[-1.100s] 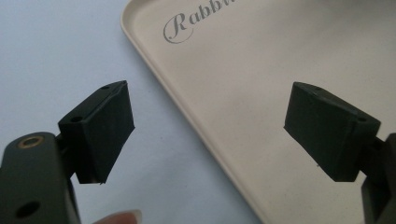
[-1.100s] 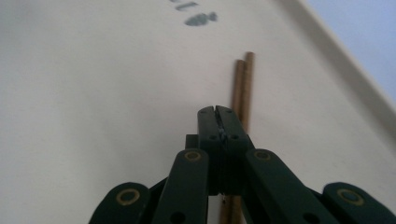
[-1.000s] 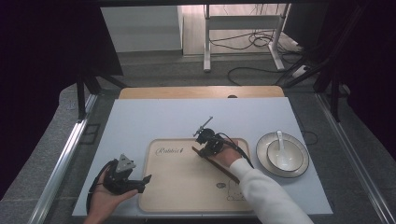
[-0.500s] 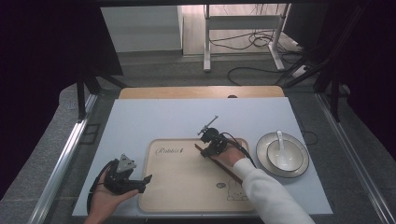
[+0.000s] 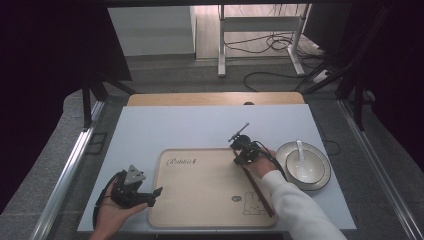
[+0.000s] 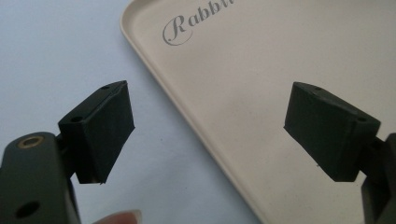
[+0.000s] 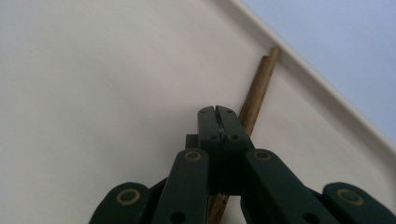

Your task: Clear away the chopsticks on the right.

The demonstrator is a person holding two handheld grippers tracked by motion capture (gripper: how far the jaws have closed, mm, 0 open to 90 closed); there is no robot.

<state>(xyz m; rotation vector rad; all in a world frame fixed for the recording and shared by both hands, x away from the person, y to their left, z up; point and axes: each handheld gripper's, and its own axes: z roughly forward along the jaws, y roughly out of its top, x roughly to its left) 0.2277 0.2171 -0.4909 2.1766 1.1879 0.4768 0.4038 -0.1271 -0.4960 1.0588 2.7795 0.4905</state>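
Note:
A beige tray printed with "Rabbit" lies on the pale blue table top. A pair of brown chopsticks lies along its right side. My right gripper hangs over their far end, jaws shut. In the right gripper view the chopsticks pass under the closed jaws and end at the tray rim; nothing shows between the jaws. My left gripper is open at the tray's left edge. In the left gripper view its jaws straddle the tray rim without touching it.
A white bowl with a white spoon in it stands on a plate right of the tray. A wooden strip borders the table's far edge. Metal rails run along both sides.
My right gripper has shifted to the right across the tray, and the chopsticks now lie closer to the right rim. The left gripper has stayed put.

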